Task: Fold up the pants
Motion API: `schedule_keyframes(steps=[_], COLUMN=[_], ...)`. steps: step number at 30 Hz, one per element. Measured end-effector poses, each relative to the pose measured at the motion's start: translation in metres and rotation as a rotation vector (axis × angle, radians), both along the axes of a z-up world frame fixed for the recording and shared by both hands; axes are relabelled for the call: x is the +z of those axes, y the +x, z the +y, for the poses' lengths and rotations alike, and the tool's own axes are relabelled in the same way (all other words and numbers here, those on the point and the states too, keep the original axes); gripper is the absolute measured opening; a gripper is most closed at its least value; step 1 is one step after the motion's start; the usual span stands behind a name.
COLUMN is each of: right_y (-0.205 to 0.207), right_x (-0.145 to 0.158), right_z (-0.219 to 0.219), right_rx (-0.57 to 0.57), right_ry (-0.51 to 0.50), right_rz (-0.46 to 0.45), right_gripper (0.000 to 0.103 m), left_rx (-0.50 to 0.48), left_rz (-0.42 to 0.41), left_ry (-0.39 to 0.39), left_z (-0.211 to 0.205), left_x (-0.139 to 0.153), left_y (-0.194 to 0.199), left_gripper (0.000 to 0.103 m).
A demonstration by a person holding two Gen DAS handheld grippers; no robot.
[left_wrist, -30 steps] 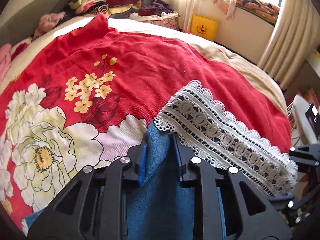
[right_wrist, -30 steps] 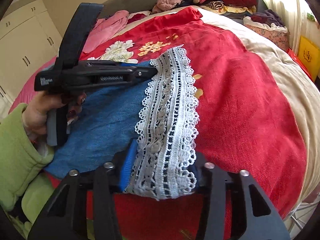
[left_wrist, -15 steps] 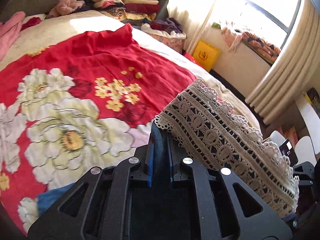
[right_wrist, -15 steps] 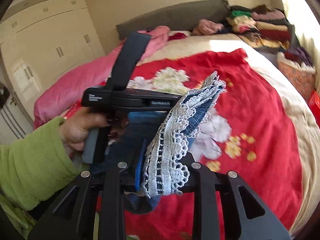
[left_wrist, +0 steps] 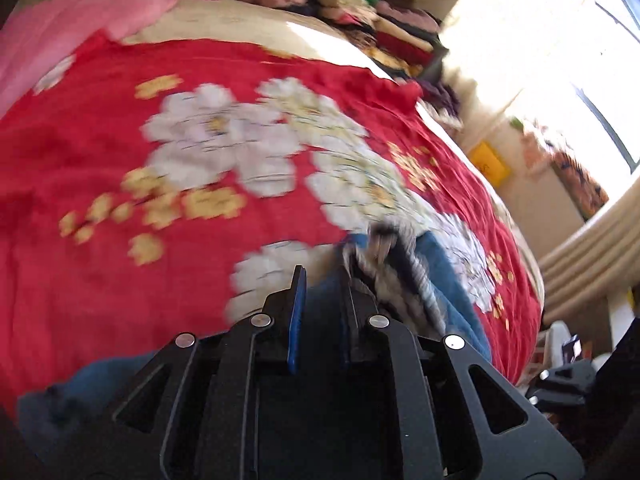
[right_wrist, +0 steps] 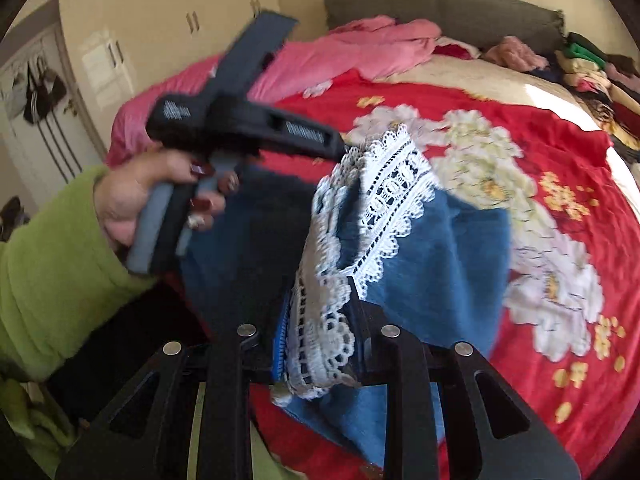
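Jaws of both grippers pinch the blue denim pants (right_wrist: pixel 436 256): the left gripper (left_wrist: pixel 320 280) nearly pressed together on denim, the right gripper (right_wrist: pixel 320 312) clamping the white crocheted lace hem (right_wrist: pixel 384 184). The pants, flat a second ago, now hang bunched above the red floral bedspread (left_wrist: pixel 100 152), carried leftward across the bed.

Blue pants (right_wrist: pixel 432 264) with white lace trim (right_wrist: pixel 384 184) over a red bedspread (left_wrist: pixel 120 152) with white-and-yellow flowers.

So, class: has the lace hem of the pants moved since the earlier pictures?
Yes. The lace hem has been lifted off the red bedspread and carried toward the headboard.
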State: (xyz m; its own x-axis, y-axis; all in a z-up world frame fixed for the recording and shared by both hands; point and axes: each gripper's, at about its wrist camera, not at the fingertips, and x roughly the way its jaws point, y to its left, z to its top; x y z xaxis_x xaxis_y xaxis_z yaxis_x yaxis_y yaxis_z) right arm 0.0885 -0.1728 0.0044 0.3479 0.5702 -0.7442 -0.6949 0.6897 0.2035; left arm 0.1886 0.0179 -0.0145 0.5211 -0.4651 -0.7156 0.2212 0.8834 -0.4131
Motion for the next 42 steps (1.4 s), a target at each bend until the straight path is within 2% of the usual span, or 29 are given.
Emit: schedule_keyframes(steps=[2,4,5,9,10,12,13,14,17,20,22,24,25,27,28,29,32,34,37,39,42], right_y=[-0.008,-0.018,-0.022,-0.028,-0.027,-0.022,-0.021,-0.021,-0.031,-0.043,-0.051,-0.054,-0.057,-0.055,-0.052,-0.049,-0.044,-0.044,-0.042,-0.043,-0.040], right_x=[-0.009,-0.016,-0.018,-0.015,-0.010,-0.002,0.001,0.002,0.001,-0.005,-0.011,-0.021,-0.026,-0.034,-0.036,-0.036,-0.021,-0.021,-0.035,-0.041,-0.035], right_z=[0.022,0.044,0.053,0.054,0.047,0.029,0.018,0.011,-0.003,-0.005,0.004,0.019,0.025,0.032,0.034,0.033,0.029,0.032,0.038,0.035,0.030], right_rx=[0.036,0.082,0.096,0.126,0.108,0.071,0.054,0.046,0.058,0.100,0.148,0.191,0.199,0.197,0.193,0.188,0.185,0.190,0.198,0.190,0.189], right_ry=[-0.024,-0.059,-0.082,-0.064,-0.053,-0.032,-0.021,-0.019,-0.064,-0.091,-0.117,-0.188,-0.222,-0.264,-0.261,-0.236,-0.119,-0.133,-0.152,-0.129,-0.076], right_rz=[0.012,-0.002,-0.022,-0.024,-0.025,-0.018,-0.010,-0.011,-0.036,-0.038,-0.044,-0.076,-0.094,-0.116,-0.103,-0.079,-0.046,-0.053,-0.017,0.020,0.035], right_gripper=[0.015,0.014,0.014,0.015,0.017,0.029,0.039,0.043,0.048,0.049,0.052,0.058,0.058,0.055,0.032,0.022,0.020,0.020,0.022,0.025,0.030], left_rx=[0.080,0.108,0.109,0.049,0.027,-0.013,-0.026,-0.033,-0.014,-0.013,-0.010,-0.005,-0.008,-0.006,-0.007,-0.007,-0.009,-0.008,-0.001,0.006,0.017], left_rz=[0.036,0.053,0.048,0.023,0.018,0.024,0.032,0.044,0.065,0.080,0.081,0.085,0.088,0.079,0.073,0.066,0.034,0.020,0.041,0.054,0.052], left_ry=[-0.098,-0.150,-0.148,-0.161,-0.153,-0.145,-0.149,-0.153,-0.143,-0.130,-0.109,-0.087,-0.082,-0.055,-0.057,-0.064,-0.063,-0.037,-0.004,0.025,0.030], left_z=[0.032,0.045,0.046,0.028,0.019,0.004,0.001,-0.005,-0.011,-0.018,-0.021,-0.025,-0.025,-0.026,-0.024,-0.023,-0.020,-0.019,-0.018,-0.017,-0.013], left_x=[-0.007,-0.008,-0.007,0.001,0.001,-0.003,-0.007,-0.011,-0.022,-0.029,-0.030,-0.033,-0.033,-0.032,-0.030,-0.026,-0.012,-0.007,-0.016,-0.024,-0.024], left_y=[-0.004,-0.005,-0.004,-0.006,-0.007,-0.008,-0.008,-0.006,0.000,0.005,0.005,0.005,0.005,0.004,0.004,0.003,-0.002,-0.002,0.001,0.001,0.001], left_gripper=[0.010,0.011,0.011,0.031,0.032,0.036,0.038,0.043,0.072,0.072,0.066,0.034,0.032,0.017,0.016,0.014,0.013,0.013,0.015,0.026,0.034])
